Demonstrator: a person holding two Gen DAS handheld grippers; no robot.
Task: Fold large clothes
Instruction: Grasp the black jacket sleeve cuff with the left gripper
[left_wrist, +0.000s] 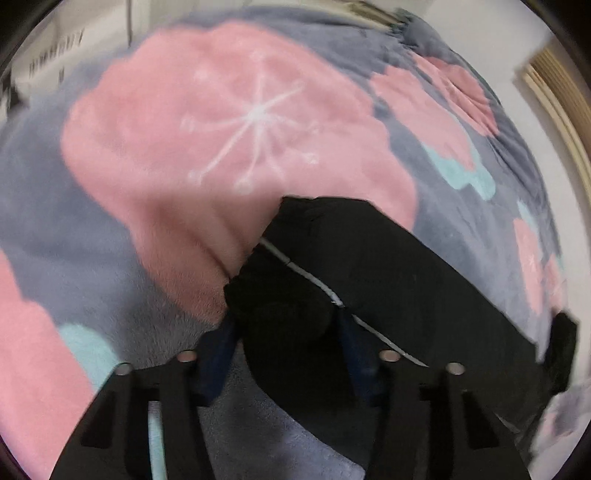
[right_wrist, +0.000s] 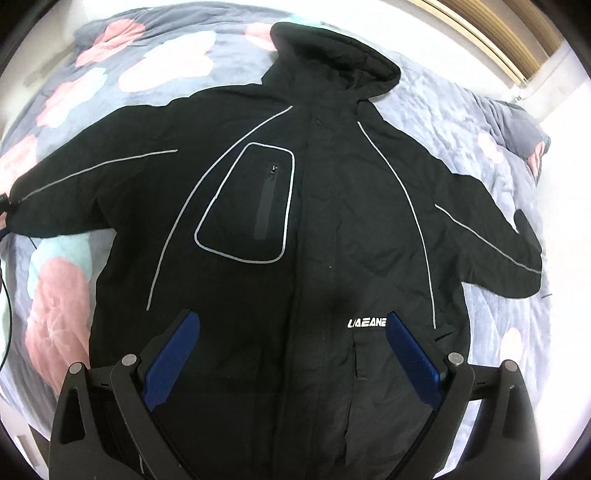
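A black hooded jacket (right_wrist: 332, 206) with grey piping lies front up on the bed, both sleeves spread out sideways. My right gripper (right_wrist: 291, 315) hangs open over its lower front, blue pads (right_wrist: 173, 354) wide apart beside the white logo (right_wrist: 366, 323), with nothing gripped. In the left wrist view the cuff of one sleeve (left_wrist: 284, 317) is bunched between the blue pads (left_wrist: 216, 358) of my left gripper (left_wrist: 286, 332), which is shut on it. The rest of that sleeve (left_wrist: 399, 280) runs off to the right. The same cuff (right_wrist: 22, 206) reaches the far left edge of the right wrist view.
The jacket rests on a grey fleece blanket (left_wrist: 229, 122) with pink and teal flowers that covers the bed. A wooden slatted frame (right_wrist: 491, 40) stands by the white wall behind the hood. A thin dark cable (right_wrist: 6, 306) hangs at the left edge.
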